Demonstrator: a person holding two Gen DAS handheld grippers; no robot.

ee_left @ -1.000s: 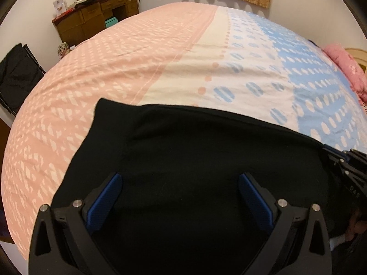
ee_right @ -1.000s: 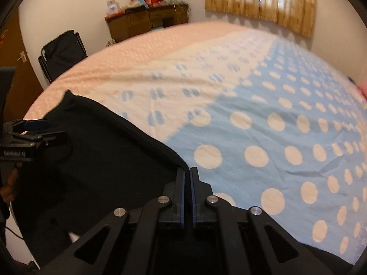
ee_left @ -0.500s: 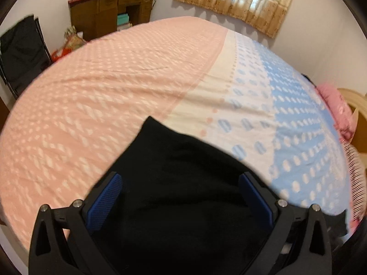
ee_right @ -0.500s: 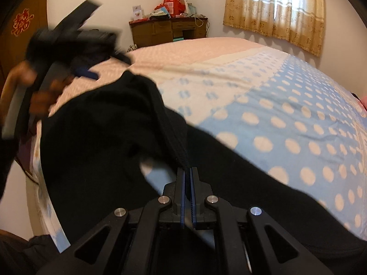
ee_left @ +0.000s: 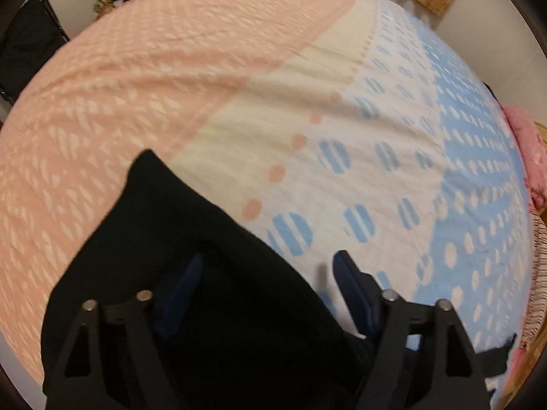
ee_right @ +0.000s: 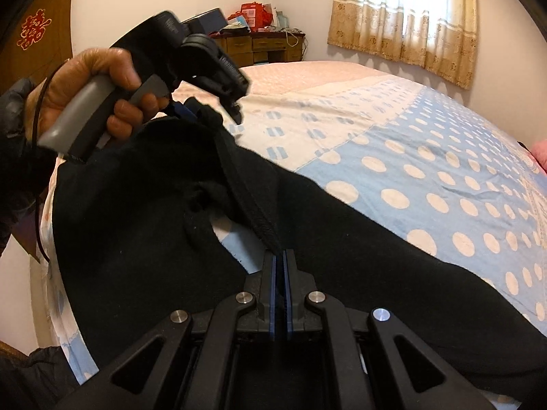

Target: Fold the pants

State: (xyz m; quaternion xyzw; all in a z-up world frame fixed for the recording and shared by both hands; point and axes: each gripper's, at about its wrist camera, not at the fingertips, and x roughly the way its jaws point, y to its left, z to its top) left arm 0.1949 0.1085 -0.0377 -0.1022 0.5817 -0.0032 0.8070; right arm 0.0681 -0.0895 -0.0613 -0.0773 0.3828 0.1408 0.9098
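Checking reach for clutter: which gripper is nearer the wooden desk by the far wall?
Left. In the right wrist view the left gripper is up at the pants' far corner, toward the desk. The right gripper is shut on the waistband, at the near edge of the bed.

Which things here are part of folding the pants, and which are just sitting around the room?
Part of the job:
- black pants
- right gripper, shut on the pants' edge
- left gripper, jaws just been closing, pants corner between them
- bedspread as the folding surface

Just lying about:
- wooden desk with red boxes
- curtains
- pink pillow
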